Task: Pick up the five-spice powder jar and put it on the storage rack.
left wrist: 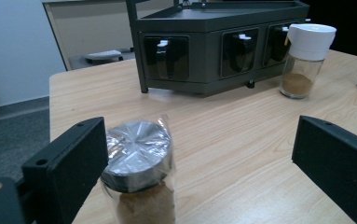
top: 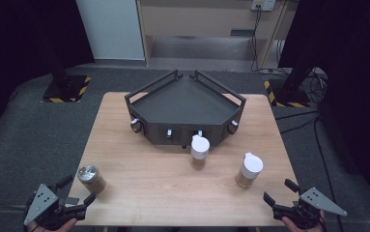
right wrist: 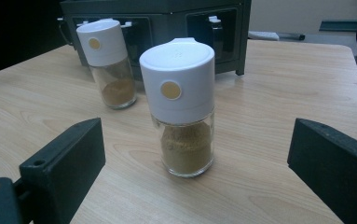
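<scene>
High view: left gripper (top: 76, 191) and right gripper (top: 280, 191) sat low at the wooden table's (top: 139, 159) near edge, both gaping, holding nothing; three glass spice jars stood before a dark angular rack (top: 185, 108). Left gripper view: foil-topped jar (left wrist: 139, 172) just beside the left jaw, ungrasped. Right gripper view: white-capped jar (right wrist: 183, 107) stood upright between spread jaws, untouched.

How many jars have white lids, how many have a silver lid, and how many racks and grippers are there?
Jars with white lids: 2 (middle jar, right jar)
Jars with a silver lid: 1 (silver-lid jar)
Dark racks: 1 (rack)
Grippers: 2 (left gripper, right gripper)
Total: 6
</scene>
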`<state>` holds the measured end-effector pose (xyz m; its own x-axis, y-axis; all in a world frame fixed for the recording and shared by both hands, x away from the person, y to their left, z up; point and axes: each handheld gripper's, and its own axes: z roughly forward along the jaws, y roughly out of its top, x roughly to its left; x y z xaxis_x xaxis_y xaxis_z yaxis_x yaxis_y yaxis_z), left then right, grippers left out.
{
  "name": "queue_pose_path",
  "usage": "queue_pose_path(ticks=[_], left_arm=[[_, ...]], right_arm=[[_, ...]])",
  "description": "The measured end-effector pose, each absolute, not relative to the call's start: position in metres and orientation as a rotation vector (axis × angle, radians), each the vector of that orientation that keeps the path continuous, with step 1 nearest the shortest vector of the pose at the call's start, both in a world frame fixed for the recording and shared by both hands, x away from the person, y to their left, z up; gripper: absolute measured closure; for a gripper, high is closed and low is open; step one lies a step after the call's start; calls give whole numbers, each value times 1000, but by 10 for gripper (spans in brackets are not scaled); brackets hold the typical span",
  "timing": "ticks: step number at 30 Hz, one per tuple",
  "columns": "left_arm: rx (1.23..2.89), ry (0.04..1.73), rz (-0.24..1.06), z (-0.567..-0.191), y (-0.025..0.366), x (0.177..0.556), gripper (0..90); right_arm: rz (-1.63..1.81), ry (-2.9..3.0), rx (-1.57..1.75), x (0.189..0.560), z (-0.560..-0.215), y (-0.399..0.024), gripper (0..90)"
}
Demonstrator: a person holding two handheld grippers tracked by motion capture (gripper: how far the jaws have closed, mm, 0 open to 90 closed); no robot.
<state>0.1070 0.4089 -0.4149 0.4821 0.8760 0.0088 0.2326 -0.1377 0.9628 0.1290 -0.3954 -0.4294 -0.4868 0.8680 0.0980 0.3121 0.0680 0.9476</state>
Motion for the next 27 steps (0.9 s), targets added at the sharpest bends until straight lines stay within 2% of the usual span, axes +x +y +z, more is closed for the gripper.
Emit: queue_pose_path(ticks=[13,27], left_arm=[[1696,1016,711,-410,424,135,22],[1732,1045,652,-425,429,165,33]], right_arm=[[1431,1837,1179,129,-430,-396,39],[1428,1839,1179,129,-429,-396,41]])
